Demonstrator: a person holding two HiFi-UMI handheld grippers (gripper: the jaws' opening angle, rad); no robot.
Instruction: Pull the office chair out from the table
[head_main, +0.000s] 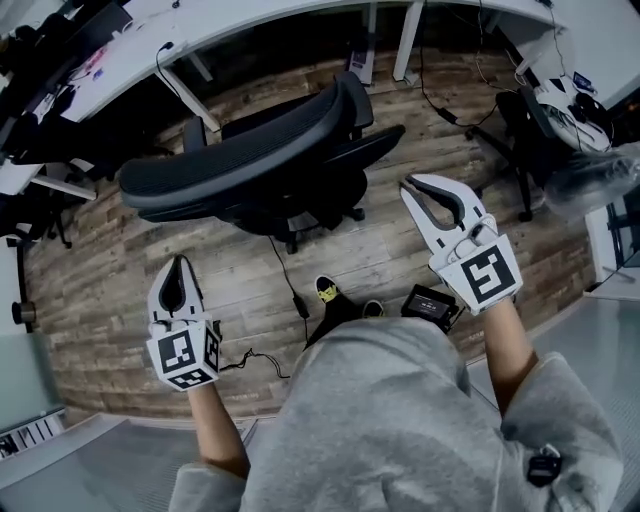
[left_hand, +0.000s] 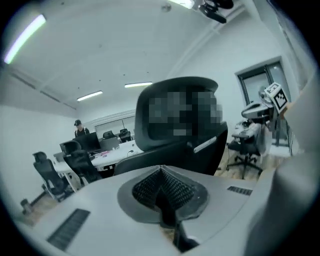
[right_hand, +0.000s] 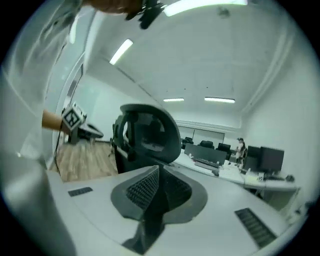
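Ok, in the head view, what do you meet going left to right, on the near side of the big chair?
left gripper → shoe → right gripper

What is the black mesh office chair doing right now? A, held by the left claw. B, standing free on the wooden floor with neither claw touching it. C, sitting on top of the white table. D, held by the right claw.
B: the black mesh office chair stands alone on the wooden plank floor, and the left claw and right claw are both shut, empty and clear of it.
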